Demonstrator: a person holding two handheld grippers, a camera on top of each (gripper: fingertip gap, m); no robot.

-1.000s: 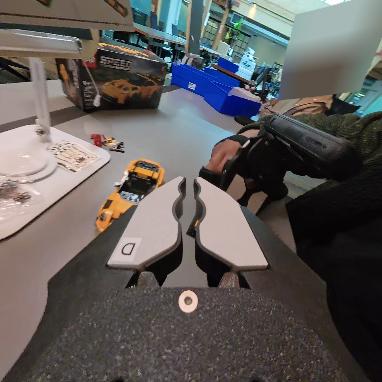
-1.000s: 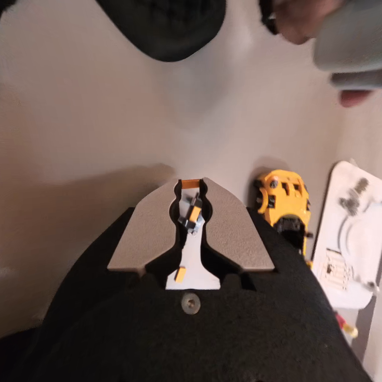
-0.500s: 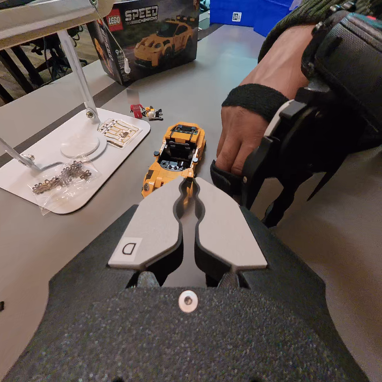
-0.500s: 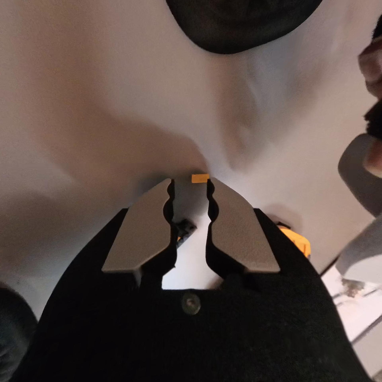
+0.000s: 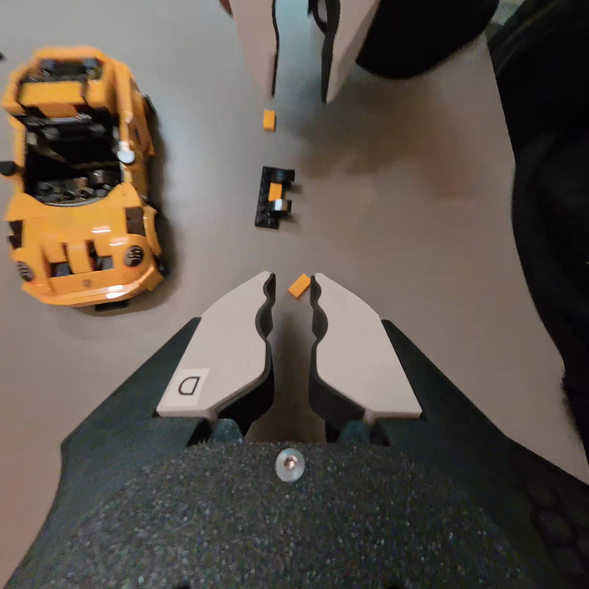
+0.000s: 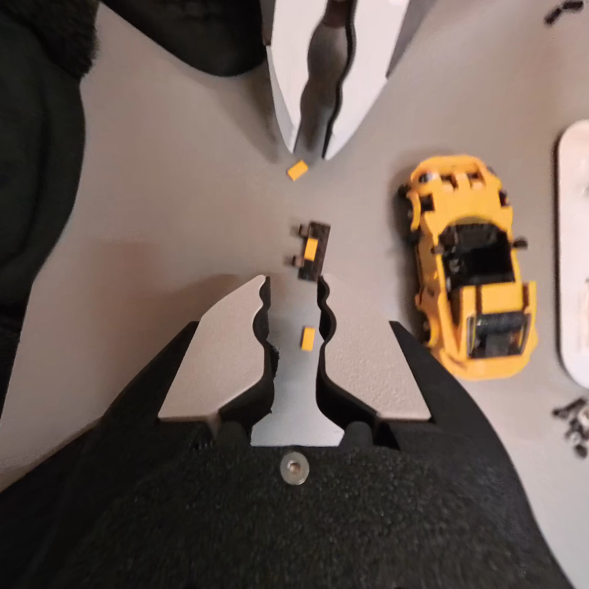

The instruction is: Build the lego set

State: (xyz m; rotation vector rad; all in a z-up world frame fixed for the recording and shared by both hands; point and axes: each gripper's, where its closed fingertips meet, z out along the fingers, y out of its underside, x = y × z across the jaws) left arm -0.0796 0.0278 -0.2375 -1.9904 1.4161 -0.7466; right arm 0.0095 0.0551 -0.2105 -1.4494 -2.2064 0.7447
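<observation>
grey tabletop (image 5: 398, 223) fills both views, and we look almost straight down on it. we hold the left gripper (image 5: 292, 280) with its fingers apart and nothing between them; a small orange tile (image 5: 299, 286) lies on the table just beyond the tips, nearer the right finger. farther out sits a black piece (image 5: 273, 197) with an orange tile on top, and beyond it a second orange tile (image 5: 269, 119). the right gripper (image 6: 292, 280) faces the left one from the far side, fingers apart too, empty, with that second tile (image 6: 308, 338) on the table between them. the orange car (image 5: 79, 178), roof off, stands to the left of the pieces, well apart. a white board (image 6: 573, 255) lies beyond the car.
</observation>
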